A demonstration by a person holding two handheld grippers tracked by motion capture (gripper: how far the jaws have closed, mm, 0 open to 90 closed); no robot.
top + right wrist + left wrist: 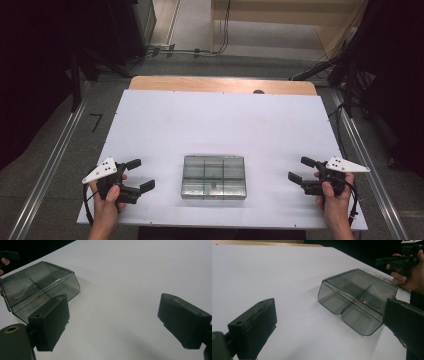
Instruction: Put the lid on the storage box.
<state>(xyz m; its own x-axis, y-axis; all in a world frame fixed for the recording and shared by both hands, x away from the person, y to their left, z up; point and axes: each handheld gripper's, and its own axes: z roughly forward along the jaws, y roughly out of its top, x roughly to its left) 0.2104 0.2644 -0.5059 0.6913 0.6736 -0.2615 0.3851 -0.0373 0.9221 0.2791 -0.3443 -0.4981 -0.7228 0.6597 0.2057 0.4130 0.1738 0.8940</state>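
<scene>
Compartment box: a smoke-tinted transparent plastic organiser with internal dividers, lying flat near the front centre of the white surface. Its lid appears closed. A small orange-tinted item sits in one inner compartment; its identity cannot be determined.

Left gripper: held in the person's left hand, to the left of the box and well apart from it. Fingers are spread wide, holding nothing. In the left gripper view the box lies ahead and to the right, nearer the right-hand finger.

Right gripper: held in the right hand, to the right of the box and well apart from it. Fingers are likewise spread and empty. In the right gripper view the box lies beyond the left-hand finger.

Step in hand, as judged: start position, before approach. Neither gripper touches the box.

Next move, as judged: bring both grippers inward to the box, one to steady the body, the other to engage the lid edge. The smooth plastic may slide on the surface, so bracing should come first.
</scene>
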